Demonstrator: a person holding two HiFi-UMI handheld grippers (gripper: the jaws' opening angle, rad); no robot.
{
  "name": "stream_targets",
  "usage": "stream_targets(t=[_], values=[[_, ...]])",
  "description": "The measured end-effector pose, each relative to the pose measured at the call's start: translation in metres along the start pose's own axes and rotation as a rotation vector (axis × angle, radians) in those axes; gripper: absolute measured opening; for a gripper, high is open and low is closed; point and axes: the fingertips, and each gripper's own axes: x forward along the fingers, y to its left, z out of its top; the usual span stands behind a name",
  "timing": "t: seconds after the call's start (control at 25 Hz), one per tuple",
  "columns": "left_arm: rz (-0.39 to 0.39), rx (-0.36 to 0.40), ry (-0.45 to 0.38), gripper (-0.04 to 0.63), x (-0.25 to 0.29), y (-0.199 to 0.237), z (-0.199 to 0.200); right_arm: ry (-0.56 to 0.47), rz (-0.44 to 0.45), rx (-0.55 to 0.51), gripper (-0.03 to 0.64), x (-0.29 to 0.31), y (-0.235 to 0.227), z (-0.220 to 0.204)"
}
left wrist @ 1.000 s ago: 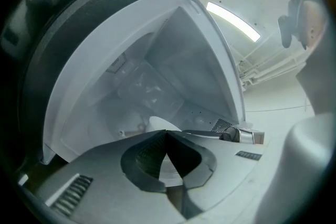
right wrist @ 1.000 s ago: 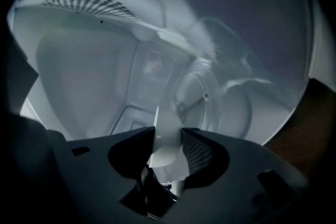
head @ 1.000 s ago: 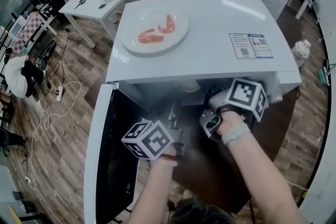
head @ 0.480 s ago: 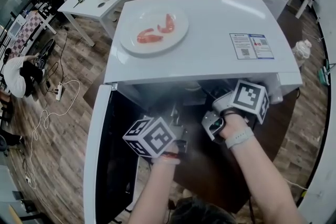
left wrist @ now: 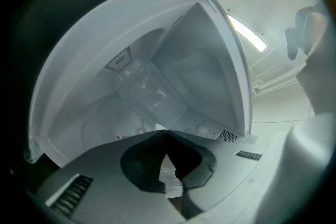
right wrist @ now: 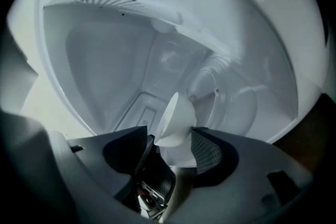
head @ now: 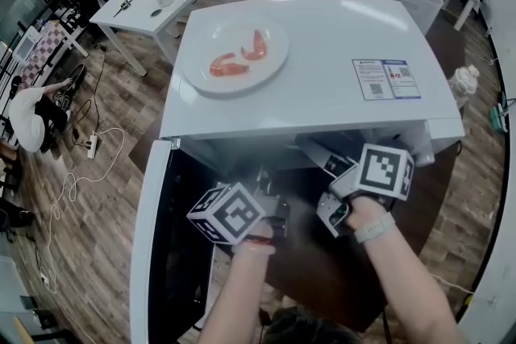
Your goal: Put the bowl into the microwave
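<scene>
White bowl [right wrist: 176, 120] tipped on its side, white microwave [head: 322, 52] standing open

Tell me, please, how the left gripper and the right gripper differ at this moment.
The left gripper has jaws together, empty; the right gripper has jaws apart, having just been opening, with the white bowl tilted between them. The left gripper is beside the open door; the right gripper is farther from it. Both point into the microwave.
</scene>
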Motion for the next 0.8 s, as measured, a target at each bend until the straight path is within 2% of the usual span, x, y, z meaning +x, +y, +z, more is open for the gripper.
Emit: stream_targets(t=[0.16, 0.32, 0.4, 0.48, 0.64, 0.8], values=[[0.009, -0.01, -0.008, 0.0, -0.001, 0.004, 0.002, 0.068, -0.056, -0.121, 0.272, -0.004, -0.002, -0.014], [0.011, -0.017, -0.01, 0.0, 0.001, 0.007, 0.003, 0.13, -0.078, -0.318, 0.27, -0.001, 0.001, -0.023], [0.012, -0.019, -0.01, 0.0, 0.001, 0.007, 0.003, 0.152, -0.132, -0.395, 0.24, -0.003, -0.004, -0.026], [0.009, -0.021, -0.01, 0.0, 0.001, 0.006, 0.003, 0.145, -0.17, -0.416, 0.154, -0.007, -0.009, -0.025], [-0.003, -0.022, 0.0, 0.0, 0.005, 0.004, 0.0, 0.091, -0.159, -0.401, 0.06, -0.005, -0.008, -0.019], [-0.008, -0.015, 0.004, 0.0, 0.01, 0.007, 0.0, 0.073, -0.159, -0.397, 0.035, 0.002, -0.011, -0.014]])
